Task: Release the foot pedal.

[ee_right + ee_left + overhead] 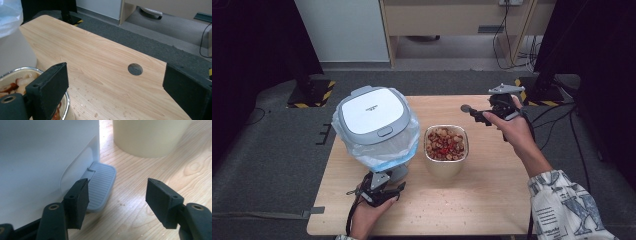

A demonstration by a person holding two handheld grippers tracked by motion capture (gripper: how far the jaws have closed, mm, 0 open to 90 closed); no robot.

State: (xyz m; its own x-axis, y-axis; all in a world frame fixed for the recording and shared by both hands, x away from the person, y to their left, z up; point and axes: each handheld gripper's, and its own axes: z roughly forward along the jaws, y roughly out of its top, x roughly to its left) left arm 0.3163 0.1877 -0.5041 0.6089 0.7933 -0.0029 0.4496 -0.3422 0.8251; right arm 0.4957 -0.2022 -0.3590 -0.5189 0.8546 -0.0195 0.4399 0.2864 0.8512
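While the high view looks down on a wooden bench, a white pedal bin with a closed lid and a clear liner stands at its left, and a round container of mixed food sits just beside it. The left tool rests low at the bin's foot, jaws open. The right tool hovers above the far right of the bench, jaws apart and empty. A small dark mark on the lid is too tiny to read.

From the left gripper view, the grey ribbed pedal lies just ahead of the left jaw, nothing gripped. I judge pressing squarely on the pedal's ribbed middle would lift the lid cleanly.

From the right gripper view, open jaws frame bare bench with a round hole; the container's metal rim shows bottom left. No writing is legible.
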